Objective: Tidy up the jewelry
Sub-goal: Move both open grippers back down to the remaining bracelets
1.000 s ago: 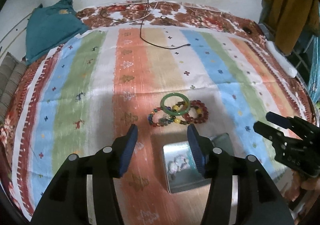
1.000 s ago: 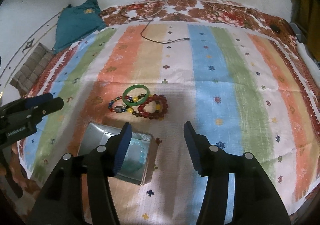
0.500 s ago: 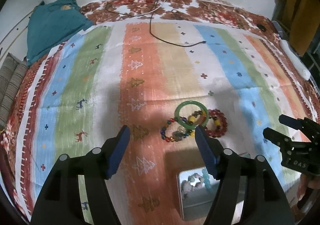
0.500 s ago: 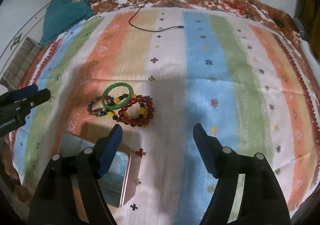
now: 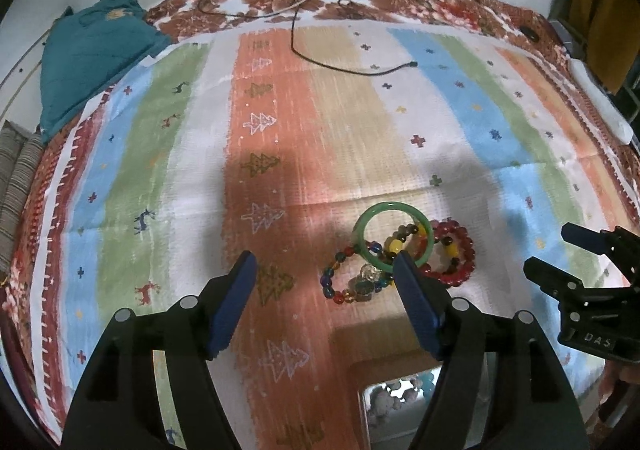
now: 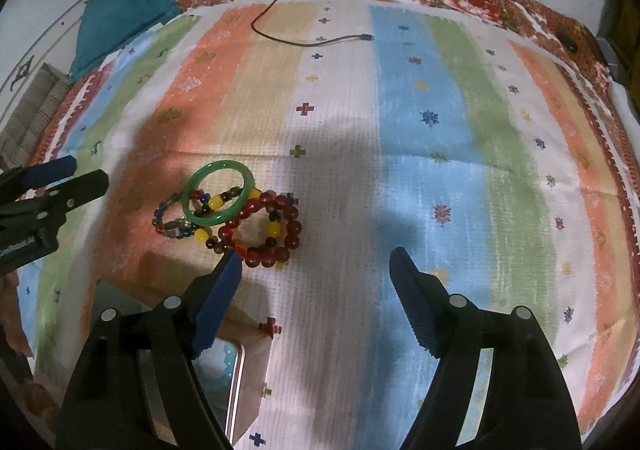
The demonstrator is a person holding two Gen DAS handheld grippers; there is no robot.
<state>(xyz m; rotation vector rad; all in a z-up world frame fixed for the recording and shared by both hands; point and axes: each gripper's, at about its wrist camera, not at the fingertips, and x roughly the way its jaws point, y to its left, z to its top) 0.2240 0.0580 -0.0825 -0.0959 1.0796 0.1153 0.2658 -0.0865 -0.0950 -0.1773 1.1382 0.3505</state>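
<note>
A green bangle (image 5: 392, 236) lies on the striped cloth over a multicoloured bead bracelet (image 5: 352, 282), with a dark red bead bracelet (image 5: 454, 252) beside it. The same pile shows in the right wrist view: bangle (image 6: 218, 198), red bracelet (image 6: 272, 230). A metal tin (image 5: 400, 406) holding pale beads sits near my left gripper's right finger. My left gripper (image 5: 326, 266) is open and empty, just short of the pile. My right gripper (image 6: 316, 260) is open and empty, right of the pile.
A black cable (image 5: 352, 66) lies across the far cloth. A teal cloth bundle (image 5: 88, 54) sits at the far left. The tin (image 6: 228, 378) is by my right gripper's left finger. The other gripper shows at the right edge (image 5: 584, 282) and left edge (image 6: 36, 206).
Both grippers have moved forward toward the bracelet pile and opened wider. The tin has slid toward the bottom of both views. The bracelets have not moved.
</note>
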